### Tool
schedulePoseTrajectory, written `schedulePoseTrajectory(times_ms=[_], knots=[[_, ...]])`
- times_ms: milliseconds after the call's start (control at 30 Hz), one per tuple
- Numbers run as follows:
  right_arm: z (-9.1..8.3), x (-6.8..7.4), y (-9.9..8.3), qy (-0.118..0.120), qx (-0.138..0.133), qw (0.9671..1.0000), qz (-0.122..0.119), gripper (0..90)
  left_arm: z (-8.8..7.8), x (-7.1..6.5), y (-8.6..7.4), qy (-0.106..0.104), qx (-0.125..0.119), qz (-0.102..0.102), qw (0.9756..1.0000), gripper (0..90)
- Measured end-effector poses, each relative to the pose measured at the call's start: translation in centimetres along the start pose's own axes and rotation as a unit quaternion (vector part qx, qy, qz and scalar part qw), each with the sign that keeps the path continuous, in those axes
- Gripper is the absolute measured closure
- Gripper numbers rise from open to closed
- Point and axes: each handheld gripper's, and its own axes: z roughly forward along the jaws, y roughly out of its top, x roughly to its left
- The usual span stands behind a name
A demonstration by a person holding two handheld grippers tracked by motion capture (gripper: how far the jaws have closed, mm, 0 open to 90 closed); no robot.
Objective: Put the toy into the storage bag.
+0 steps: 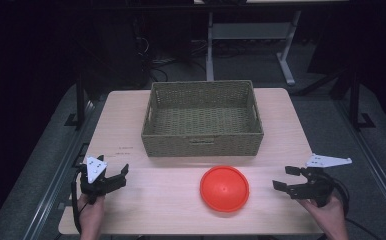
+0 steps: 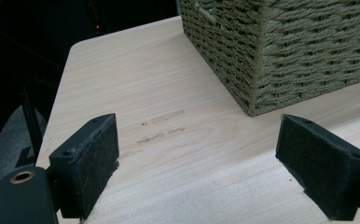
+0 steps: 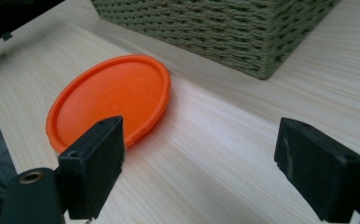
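The orange plate (image 1: 224, 188) lies upside down and flat on the tabletop (image 1: 156, 200), just in front of the woven basket (image 1: 202, 142). It is between the two hands and closer to the right one.

The right tongs (image 1: 284, 178) are wide open and hold nothing. They point at the plate from near its side. The left tongs (image 1: 121, 174) are wide open too, empty, and well away from the plate.

This looks like the very start: nothing is picked up yet. Next, the right tongs likely need to slide in low and pinch the thin rim.

The right gripper view shows the plate's raised edge (image 3: 162, 100) up close. The left gripper view shows a basket corner (image 2: 255, 100) and small marks on the wood (image 2: 162, 126).
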Motion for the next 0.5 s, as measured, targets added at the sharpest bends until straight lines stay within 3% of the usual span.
schedulePoseTrajectory(times_ms=[100,167,400,500], knots=[[0.8,0.6,0.8,0.009,0.017,0.9998,-0.006,15.5,0.0,0.1,0.0,0.000,0.006,0.000,1.0000,12.7],[1.3,0.8,1.4,0.027,0.028,0.9992,-0.010,16.0,-0.2,0.2,-0.1,0.005,0.004,0.002,1.0000,12.7],[3.5,1.5,2.9,0.067,0.071,0.9952,-0.002,15.9,-0.3,0.5,-0.1,0.009,-0.001,-0.010,0.9999,12.7],[4.5,1.8,3.5,0.069,0.093,0.9932,-0.001,15.9,-0.3,0.6,-0.1,0.008,-0.001,-0.010,0.9999,12.7]])
